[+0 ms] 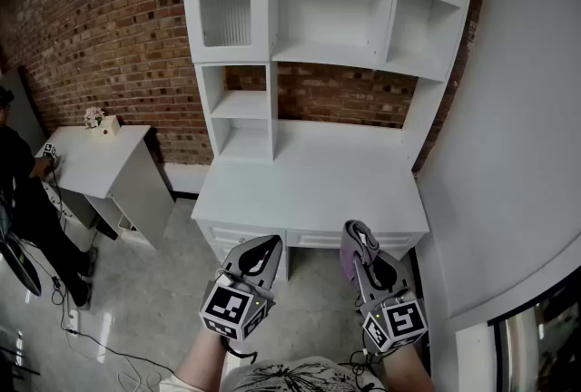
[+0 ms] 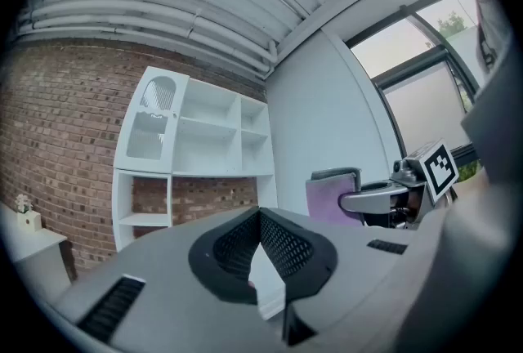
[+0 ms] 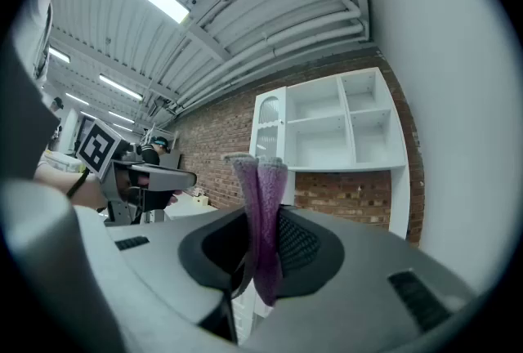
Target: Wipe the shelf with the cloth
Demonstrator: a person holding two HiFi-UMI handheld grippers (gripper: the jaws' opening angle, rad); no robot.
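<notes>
The brick wall fills the back. Against it stands the white shelf — open cubbies above, a glazed door at upper left, and a bare desk top below. Off to the left is a small white table with flowers on it, and a person in dark clothes stands beside it.

I hold both grippers low, side by side, on my side of the desk's front edge. My left gripper is clenched with nothing in it; its black pads meet at the tips. My right gripper grasps the cloth — purple, folded and pinched between the pads. The cloth's upper end stands up past the jaw tips, and a fold bulges out on the side toward the left gripper. The cloth is near the desk's front edge and well apart from the cubbies.
</notes>
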